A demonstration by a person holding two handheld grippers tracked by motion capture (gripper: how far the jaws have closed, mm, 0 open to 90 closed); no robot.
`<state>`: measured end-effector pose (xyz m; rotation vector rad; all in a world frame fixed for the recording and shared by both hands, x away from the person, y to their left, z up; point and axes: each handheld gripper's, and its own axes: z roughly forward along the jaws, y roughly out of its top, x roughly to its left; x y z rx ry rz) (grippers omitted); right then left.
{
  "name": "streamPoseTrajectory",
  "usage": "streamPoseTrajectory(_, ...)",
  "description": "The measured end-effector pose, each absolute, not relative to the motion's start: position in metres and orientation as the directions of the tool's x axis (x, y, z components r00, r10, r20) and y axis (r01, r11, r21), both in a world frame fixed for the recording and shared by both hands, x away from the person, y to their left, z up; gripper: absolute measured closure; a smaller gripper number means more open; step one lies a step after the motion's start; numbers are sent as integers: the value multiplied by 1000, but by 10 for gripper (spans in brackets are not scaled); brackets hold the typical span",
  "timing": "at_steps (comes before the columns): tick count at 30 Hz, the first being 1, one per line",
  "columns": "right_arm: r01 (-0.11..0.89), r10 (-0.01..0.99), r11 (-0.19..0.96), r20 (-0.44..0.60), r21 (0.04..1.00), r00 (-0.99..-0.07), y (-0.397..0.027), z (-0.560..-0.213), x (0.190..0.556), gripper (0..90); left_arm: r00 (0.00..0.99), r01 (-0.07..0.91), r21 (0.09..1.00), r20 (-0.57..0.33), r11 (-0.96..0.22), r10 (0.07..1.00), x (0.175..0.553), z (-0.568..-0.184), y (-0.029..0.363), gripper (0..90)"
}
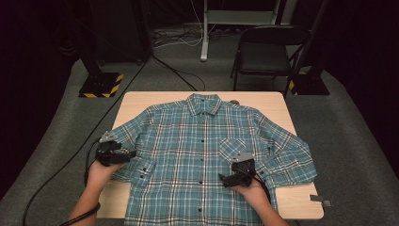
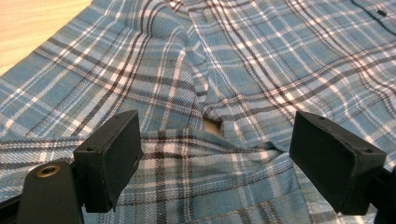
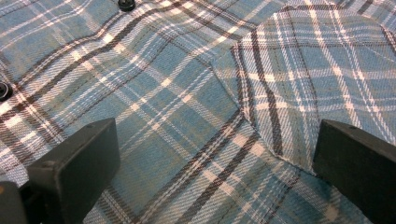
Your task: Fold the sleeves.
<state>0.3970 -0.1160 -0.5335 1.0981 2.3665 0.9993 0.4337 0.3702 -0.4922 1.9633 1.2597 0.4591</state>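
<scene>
1. The table (image 1: 129,101) bears a plaid shirt (image 1: 197,155), spread flat and buttoned; its collar points toward the far edge, its hem toward the person, so the long axis runs near to far.
2. The left gripper (image 1: 128,154) hovers at the shirt's left sleeve, jaws wide apart, nothing between them. Its own view shows the sleeve's seam.
3. The right gripper (image 1: 225,180) hangs below the chest pocket (image 3: 317,84), jaws open, empty.

Shirt (image 1: 197,155) flat on table (image 1: 282,106), collar at far edge; folding chair (image 1: 268,52) behind the table, right.
</scene>
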Motion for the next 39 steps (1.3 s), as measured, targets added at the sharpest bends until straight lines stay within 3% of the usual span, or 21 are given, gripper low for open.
streamPoseTrajectory(20,524,768,452,-17,722,-640,-116,-533,397,0,379,685,684,-43,-249,925,438,-521,388,245)
streamPoseTrajectory(33,524,768,452,-16,722,-640,-116,-533,397,0,324,699,699,-126,-148,938,438,-514,399,278)
streamPoseTrajectory(39,524,768,452,-16,722,-640,-116,-533,397,0,326,701,699,-137,-142,935,438,-515,408,348)
